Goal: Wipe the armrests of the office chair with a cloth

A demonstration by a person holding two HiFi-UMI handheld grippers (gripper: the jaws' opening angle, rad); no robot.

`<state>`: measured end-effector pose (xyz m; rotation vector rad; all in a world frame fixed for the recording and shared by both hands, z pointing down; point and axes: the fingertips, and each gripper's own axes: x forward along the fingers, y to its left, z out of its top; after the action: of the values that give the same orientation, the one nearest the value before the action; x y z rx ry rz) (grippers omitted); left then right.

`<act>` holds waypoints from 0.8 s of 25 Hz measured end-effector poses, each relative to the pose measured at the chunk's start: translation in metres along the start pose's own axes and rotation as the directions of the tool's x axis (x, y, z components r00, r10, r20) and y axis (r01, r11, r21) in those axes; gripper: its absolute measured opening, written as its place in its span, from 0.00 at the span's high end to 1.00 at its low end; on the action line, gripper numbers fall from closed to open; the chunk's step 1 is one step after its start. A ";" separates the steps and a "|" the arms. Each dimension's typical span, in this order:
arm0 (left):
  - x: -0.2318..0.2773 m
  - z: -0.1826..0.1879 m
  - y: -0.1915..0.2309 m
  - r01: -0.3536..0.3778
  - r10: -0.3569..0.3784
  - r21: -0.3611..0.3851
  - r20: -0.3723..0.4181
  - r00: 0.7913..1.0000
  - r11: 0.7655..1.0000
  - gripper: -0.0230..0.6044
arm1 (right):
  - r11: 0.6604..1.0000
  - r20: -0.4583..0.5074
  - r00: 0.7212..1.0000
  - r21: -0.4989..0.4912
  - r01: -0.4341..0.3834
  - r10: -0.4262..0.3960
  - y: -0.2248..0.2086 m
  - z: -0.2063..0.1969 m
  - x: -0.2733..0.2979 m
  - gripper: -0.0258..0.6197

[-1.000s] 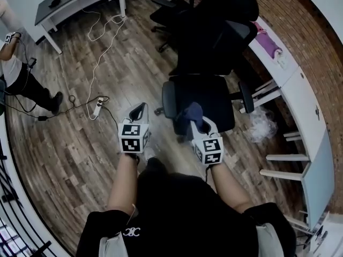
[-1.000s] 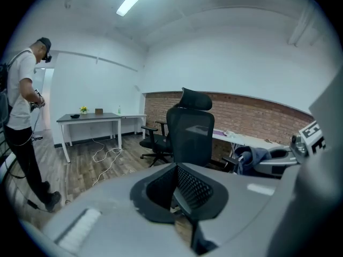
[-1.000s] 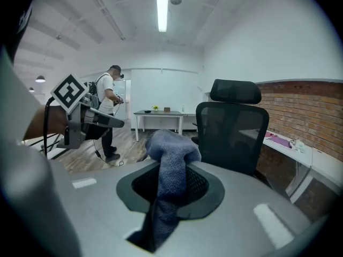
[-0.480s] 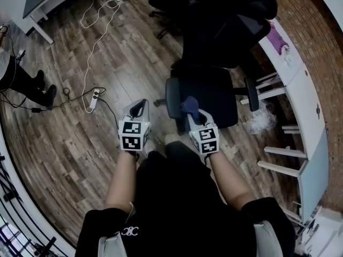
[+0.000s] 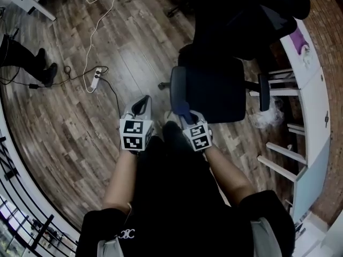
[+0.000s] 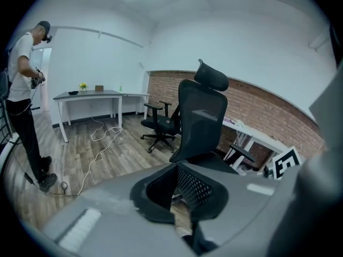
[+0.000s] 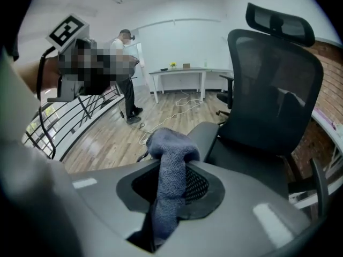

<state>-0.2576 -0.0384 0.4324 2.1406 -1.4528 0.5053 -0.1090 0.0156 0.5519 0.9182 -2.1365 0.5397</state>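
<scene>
The black office chair (image 5: 214,92) stands just ahead of me, its left armrest (image 5: 178,85) nearest my grippers and its right armrest (image 5: 263,91) on the far side. My right gripper (image 5: 186,114) is shut on a blue-grey cloth (image 5: 184,108), held at the near end of the left armrest. In the right gripper view the cloth (image 7: 170,167) bunches up out of the jaws, with the grey armrest pad (image 7: 208,134) just beyond it; whether they touch I cannot tell. My left gripper (image 5: 141,106) hangs over the floor left of the chair, shut and holding nothing.
A white cable and power strip (image 5: 97,80) lie on the wood floor to the left. A person (image 5: 24,58) stands at far left. White desks (image 5: 313,98) line the brick wall on the right, with a crumpled plastic bag (image 5: 268,116) beneath. Another chair (image 6: 161,125) stands further back.
The right gripper with the cloth has shifted left from over the seat front to the near end of the left armrest. The head view has swung closer over the chair. The left gripper has barely moved.
</scene>
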 end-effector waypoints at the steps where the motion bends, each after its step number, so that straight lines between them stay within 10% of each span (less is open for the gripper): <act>1: 0.003 -0.002 -0.001 0.000 0.000 0.000 -0.006 1.000 1.000 0.96 | 1.000 -0.020 1.000 -0.001 -0.010 0.010 0.000 -0.007 0.004 0.85; 20: 0.004 -0.051 0.037 -0.111 0.097 -0.132 -0.109 0.989 0.985 0.96 | 0.985 -0.227 0.967 -0.095 -0.142 0.118 -0.010 -0.012 0.081 0.85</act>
<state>-0.2916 -0.0222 0.4831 1.9116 -1.5023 0.5286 -0.1340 -0.0196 0.6221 0.6291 -2.0112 0.5556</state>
